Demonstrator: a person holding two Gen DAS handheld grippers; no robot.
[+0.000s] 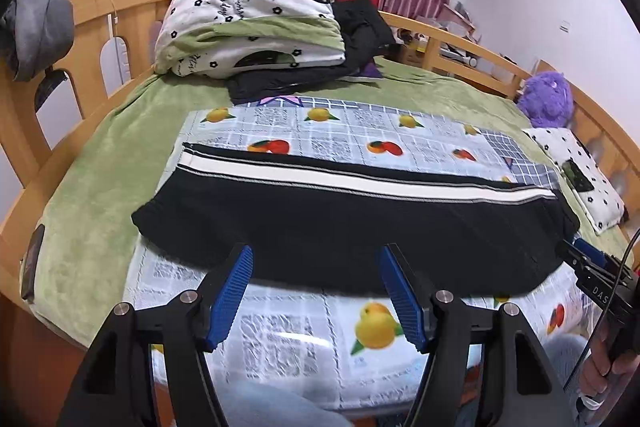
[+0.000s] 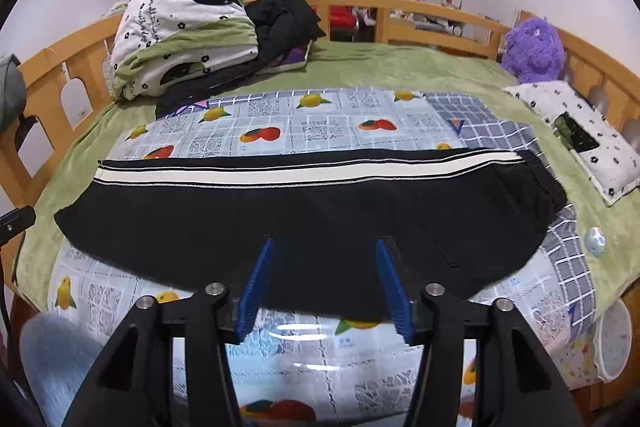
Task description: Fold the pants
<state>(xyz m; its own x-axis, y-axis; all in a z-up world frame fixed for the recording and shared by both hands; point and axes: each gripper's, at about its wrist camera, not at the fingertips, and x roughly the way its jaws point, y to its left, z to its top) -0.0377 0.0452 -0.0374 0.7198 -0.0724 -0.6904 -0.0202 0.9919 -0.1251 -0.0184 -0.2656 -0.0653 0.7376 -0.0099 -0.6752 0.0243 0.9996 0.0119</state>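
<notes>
Black knit pants with a white side stripe lie folded lengthwise across the fruit-printed plastic sheet on the green bedspread, hem at nine o'clock, waistband at three. The left gripper and right gripper both hover with jaws spread and empty. For the crosswise fold, each should probably pinch both layers at one end's corners, lifting evenly.

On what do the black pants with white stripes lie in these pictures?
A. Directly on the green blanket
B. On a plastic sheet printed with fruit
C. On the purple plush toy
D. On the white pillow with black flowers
B: the black pants lie flat on the fruit-printed sheet, which itself covers the green blanket; the pillow and the plush toy sit apart at the right.
</notes>
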